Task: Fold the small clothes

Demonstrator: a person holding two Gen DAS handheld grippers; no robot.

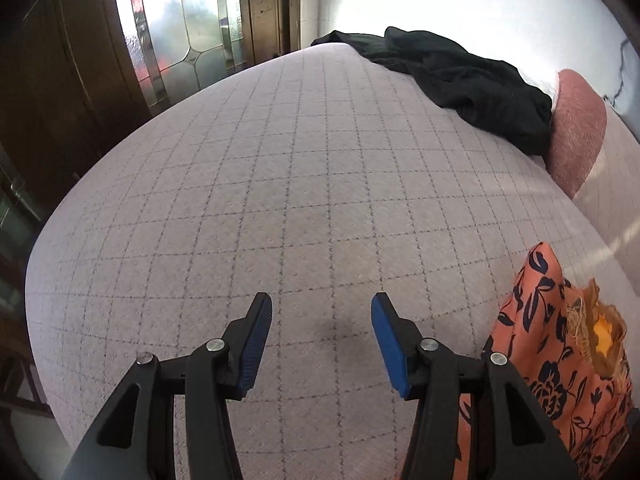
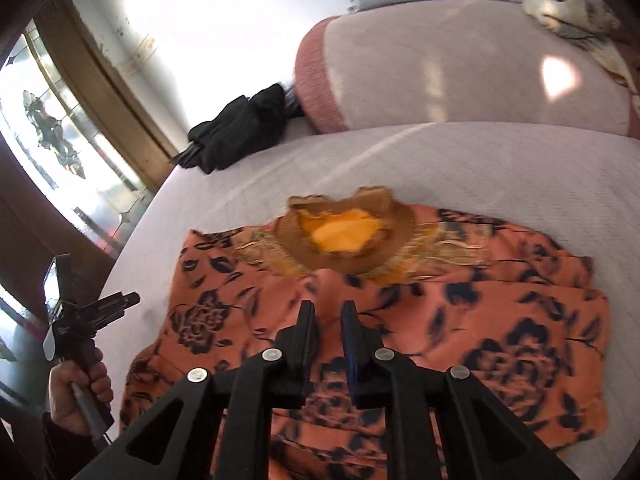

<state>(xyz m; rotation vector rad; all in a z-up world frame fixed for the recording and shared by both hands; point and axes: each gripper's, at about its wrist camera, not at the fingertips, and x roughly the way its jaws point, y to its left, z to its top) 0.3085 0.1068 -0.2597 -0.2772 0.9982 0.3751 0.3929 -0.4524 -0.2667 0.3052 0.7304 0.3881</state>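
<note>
An orange garment (image 2: 400, 320) with dark flower print and a gold embroidered neckline (image 2: 344, 240) lies spread flat on the bed. My right gripper (image 2: 327, 310) hovers over its middle, jaws a narrow gap apart with nothing between them. My left gripper (image 1: 321, 312) is open and empty over bare bedsheet, left of the garment's edge (image 1: 560, 360). The left gripper also shows in the right wrist view (image 2: 80, 320), held in a hand at the bed's left side.
A crumpled black garment (image 1: 460, 76) lies at the far end of the bed, next to a pink-edged pillow (image 2: 460, 68). The grey checked bedsheet (image 1: 280, 180) ends at a rounded edge on the left. A glass-panelled door (image 1: 180, 20) stands beyond.
</note>
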